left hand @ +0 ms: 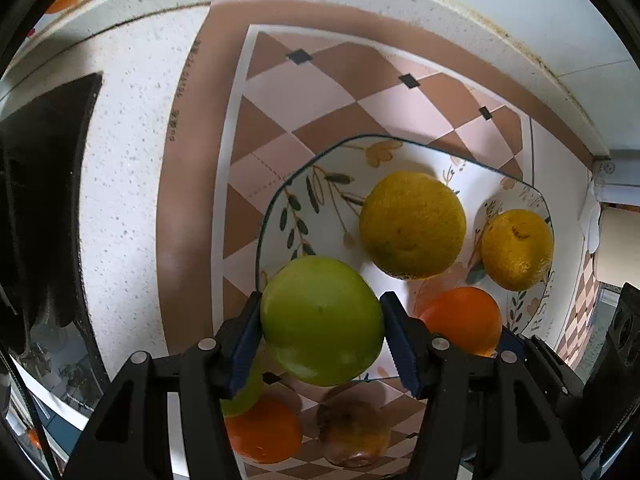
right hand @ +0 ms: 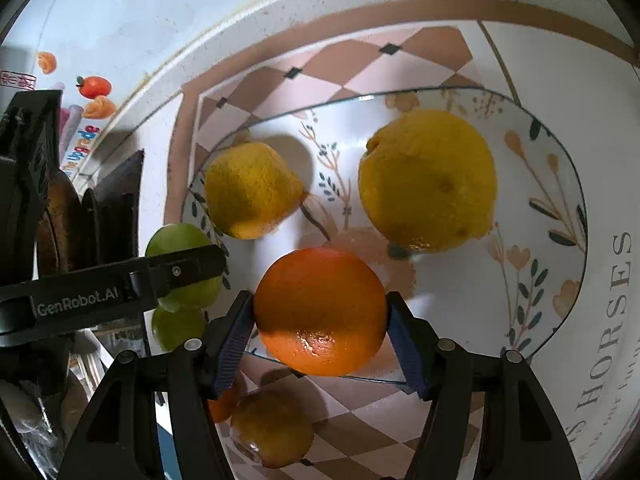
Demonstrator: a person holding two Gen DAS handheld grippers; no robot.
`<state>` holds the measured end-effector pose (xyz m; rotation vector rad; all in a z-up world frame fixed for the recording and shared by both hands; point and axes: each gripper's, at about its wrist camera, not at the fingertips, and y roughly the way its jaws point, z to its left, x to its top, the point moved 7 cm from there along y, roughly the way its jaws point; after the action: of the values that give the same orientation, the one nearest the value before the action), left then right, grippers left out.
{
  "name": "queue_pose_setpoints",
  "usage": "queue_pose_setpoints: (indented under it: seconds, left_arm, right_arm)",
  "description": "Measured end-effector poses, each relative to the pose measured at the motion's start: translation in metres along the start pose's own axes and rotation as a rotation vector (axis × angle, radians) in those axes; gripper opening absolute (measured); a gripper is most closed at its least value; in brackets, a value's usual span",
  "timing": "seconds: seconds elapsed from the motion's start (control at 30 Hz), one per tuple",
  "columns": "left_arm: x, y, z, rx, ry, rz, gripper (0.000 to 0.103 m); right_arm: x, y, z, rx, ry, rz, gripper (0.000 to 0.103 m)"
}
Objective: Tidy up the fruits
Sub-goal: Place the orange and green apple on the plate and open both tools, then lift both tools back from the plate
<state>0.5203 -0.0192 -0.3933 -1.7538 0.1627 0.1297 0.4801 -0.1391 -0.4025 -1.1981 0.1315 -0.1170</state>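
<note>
Left wrist view: left gripper point(left hand: 322, 330) jaws clamp a green apple point(left hand: 322, 320) above the plate point(left hand: 280, 216) rim, seemingly bound for it; right gripper point(right hand: 320, 316) jaws hold an orange point(right hand: 320, 310) likewise. Beyond, two lemons point(right hand: 426, 180) already sit plated.

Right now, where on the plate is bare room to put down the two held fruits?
The plate is bare on its right, beside the large yellow fruit, and in front of the small yellow fruit. Between the two it is crowded.
</note>
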Motion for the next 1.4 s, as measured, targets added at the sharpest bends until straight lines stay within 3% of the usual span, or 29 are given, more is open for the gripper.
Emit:
queue_pose_setpoints:
  seconds: [0.13,0.2,0.23,0.27,0.37,0.47,0.6,0.73,0.9,1.27,1.4]
  left_arm:
    - [0.001,0.002,0.0,0.034,0.022,-0.014,0.056]
    - [-0.001,0.002,-0.001,0.027,0.025,-0.019,0.059]
    - [-0.003,0.002,-0.003,0.002,0.028,-0.017,0.07]
    - [-0.002,0.004,-0.007,-0.002,0.025,-0.019,0.075]
    - [-0.005,-0.002,-0.008,0.025,0.038,-0.048,0.083]
    - [-0.008,-0.012,-0.007,0.038,0.041,-0.078,0.083]
    - [-0.02,-0.032,-0.004,0.062,0.05,-0.147,0.084]
    - [-0.038,-0.054,-0.002,0.111,0.05,-0.23,0.084]
    - [-0.066,-0.083,0.001,0.164,0.056,-0.338,0.084]
    - [-0.118,-0.138,-0.014,0.174,0.084,-0.513,0.084]
    - [-0.143,-0.152,-0.021,0.168,0.108,-0.54,0.084]
  right_arm:
    - [-0.001,0.001,-0.002,-0.003,-0.003,0.019,0.071]
    - [-0.002,-0.003,-0.001,0.004,-0.003,0.021,0.087]
    - [-0.003,-0.008,-0.002,-0.003,-0.007,0.013,0.087]
    - [-0.003,-0.012,-0.001,-0.01,-0.014,0.007,0.087]
    - [-0.005,-0.023,-0.002,-0.053,-0.023,0.003,0.089]
    - [-0.007,-0.037,-0.007,-0.125,-0.041,-0.024,0.095]
    - [-0.012,-0.062,-0.015,-0.219,-0.059,-0.076,0.095]
    - [-0.02,-0.085,-0.018,-0.256,-0.061,-0.123,0.095]
    - [-0.032,-0.108,-0.018,-0.276,-0.06,-0.169,0.095]
    - [-0.081,-0.169,0.0,-0.295,-0.096,-0.292,0.095]
    - [-0.105,-0.195,0.007,-0.301,-0.11,-0.344,0.095]
